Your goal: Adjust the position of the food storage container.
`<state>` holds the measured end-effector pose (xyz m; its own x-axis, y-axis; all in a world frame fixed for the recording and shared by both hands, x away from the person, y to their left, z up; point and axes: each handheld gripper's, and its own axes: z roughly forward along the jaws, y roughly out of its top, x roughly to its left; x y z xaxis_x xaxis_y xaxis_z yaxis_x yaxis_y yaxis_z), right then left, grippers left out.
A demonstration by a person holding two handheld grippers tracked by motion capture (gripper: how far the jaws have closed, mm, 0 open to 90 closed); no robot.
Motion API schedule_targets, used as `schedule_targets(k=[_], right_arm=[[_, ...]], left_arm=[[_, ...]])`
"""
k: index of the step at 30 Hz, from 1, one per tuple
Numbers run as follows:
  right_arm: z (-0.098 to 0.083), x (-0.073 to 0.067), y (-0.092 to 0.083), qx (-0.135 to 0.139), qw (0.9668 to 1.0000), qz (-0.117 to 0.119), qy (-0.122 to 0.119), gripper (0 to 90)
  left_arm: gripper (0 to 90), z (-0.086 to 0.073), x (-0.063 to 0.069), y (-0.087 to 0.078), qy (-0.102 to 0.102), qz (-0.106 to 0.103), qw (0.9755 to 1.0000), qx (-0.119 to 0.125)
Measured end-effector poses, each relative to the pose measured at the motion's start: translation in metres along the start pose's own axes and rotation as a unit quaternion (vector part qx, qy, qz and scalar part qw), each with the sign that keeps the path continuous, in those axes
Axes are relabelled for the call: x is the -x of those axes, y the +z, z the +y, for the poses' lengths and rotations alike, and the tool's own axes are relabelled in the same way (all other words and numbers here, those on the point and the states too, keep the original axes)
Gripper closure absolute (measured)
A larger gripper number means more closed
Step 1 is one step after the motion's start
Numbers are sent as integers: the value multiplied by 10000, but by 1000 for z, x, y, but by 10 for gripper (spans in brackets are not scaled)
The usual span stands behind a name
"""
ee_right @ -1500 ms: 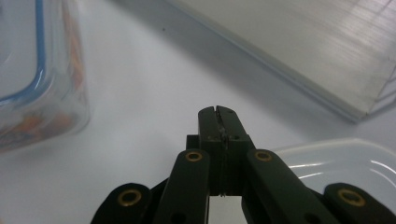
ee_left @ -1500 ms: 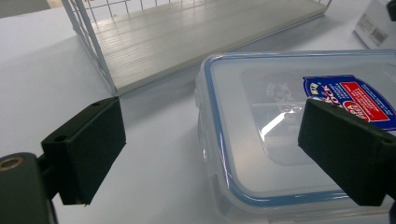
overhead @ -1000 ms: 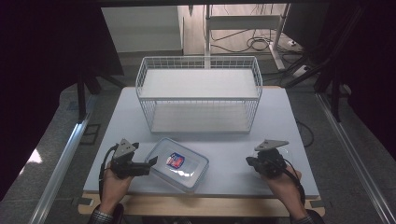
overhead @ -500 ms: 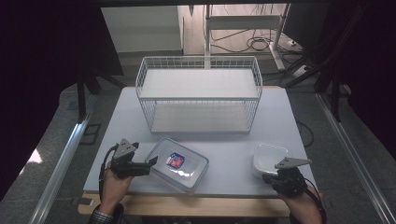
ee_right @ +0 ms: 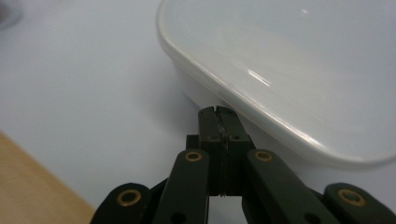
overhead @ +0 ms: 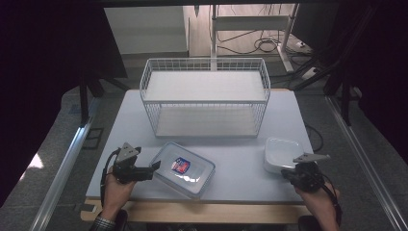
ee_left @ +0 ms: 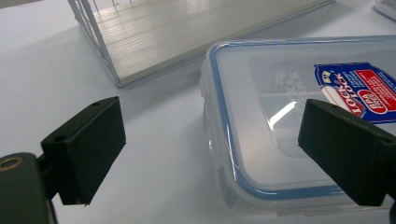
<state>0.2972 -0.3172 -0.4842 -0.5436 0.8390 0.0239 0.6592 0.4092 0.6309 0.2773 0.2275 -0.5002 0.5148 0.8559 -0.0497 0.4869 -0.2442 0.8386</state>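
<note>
A tall white wire basket (overhead: 204,98) blocks the back middle of the pale bench (overhead: 240,163). In front of it, bare room is left between the clear lidded plastic box (overhead: 185,169) and the white shallow dish (overhead: 281,153).

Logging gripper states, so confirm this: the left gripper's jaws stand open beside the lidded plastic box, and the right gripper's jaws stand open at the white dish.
One part is wrong. The right gripper is shut: the right gripper view shows its jaws pressed together with nothing between them, tips at the white dish. The left gripper does stand open beside the lidded plastic box.
</note>
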Motion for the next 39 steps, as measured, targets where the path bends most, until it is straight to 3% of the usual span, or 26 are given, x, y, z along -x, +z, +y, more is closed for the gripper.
schedule_targets(k=[3, 5, 8, 9, 10, 11, 12, 13, 14, 16, 18, 19, 20, 22, 23, 25, 27, 29, 30, 35, 39], right_arm=[[1, 16, 0, 37, 9997, -191, 145, 892], [0, 22, -1, 94, 9996, -152, 228, 892], [0, 19, -1, 200, 9996, -48, 170, 885], [2, 10, -3, 277, 9996, 89, 25, 867], [2, 10, -3, 277, 9996, 89, 25, 867], [5, -1, -3, 373, 9990, 219, -85, 863], [5, -1, -3, 373, 9990, 219, -85, 863], [7, -13, -3, 429, 9984, 340, -163, 863], [7, -13, -3, 429, 9984, 340, -163, 863], [10, -25, -2, 468, 9973, 503, -252, 864], [12, -37, 1, 487, 9959, 684, -330, 871], [14, -49, 5, 508, 9940, 885, -386, 875], [14, -49, 5, 508, 9940, 885, -386, 875], [16, -62, 9, 479, 9919, 1093, -425, 878], [17, -74, 14, 421, 9894, 1311, -452, 877], [17, -77, 16, 404, 9882, 1393, -493, 877], [18, -90, 20, 352, 9852, 1580, -572, 877], [18, -98, 22, 305, 9834, 1680, -613, 877], [18, -107, 24, 233, 9806, 1834, -643, 876], [18, -125, 31, 126, 9761, 2024, -786, 873], [19, -132, 35, 101, 9749, 2078, -796, 868]], left_arm=[[73, -1, -2, 1, -34, 0, 10000, -35], [75, -1, -3, 1, -28, -2, 10000, -47], [76, -1, -7, 0, -16, 65, 9999, -144], [69, -2, -11, -2, 3, 133, 9998, -147], [76, -2, -11, -2, 3, 133, 9998, -147], [88, -2, -15, -5, -60, 137, 9998, -124], [88, -3, -18, -7, -146, 168, 9997, -135], [186, -5, -22, -9, -196, 250, 9994, -136], [186, -6, -25, -11, -196, 284, 9993, -153], [368, -10, -32, -14, -202, 293, 9990, -253], [567, -13, -36, -13, -218, 211, 9987, -413], [688, -16, -35, -8, -250, 30, 9976, -651], [729, -16, -35, -8, -250, 30, 9976, -651], [755, -16, -30, -1, -161, -88, 9958, -897], [791, -15, -23, 4, -82, -162, 9945, -1030], [800, -14, -19, 7, -64, -269, 9939, -1070], [830, -13, -11, 10, 27, -118, 9928, -1193], [839, -13, -5, 13, 99, -97, 9924, -1220], [835, -13, -4, 14, 85, -117, 9923, -1233], [836, -9, 10, 19, 114, -309, 9915, -1262], [840, -7, 20, 23, 135, -483, 9901, -1313]])
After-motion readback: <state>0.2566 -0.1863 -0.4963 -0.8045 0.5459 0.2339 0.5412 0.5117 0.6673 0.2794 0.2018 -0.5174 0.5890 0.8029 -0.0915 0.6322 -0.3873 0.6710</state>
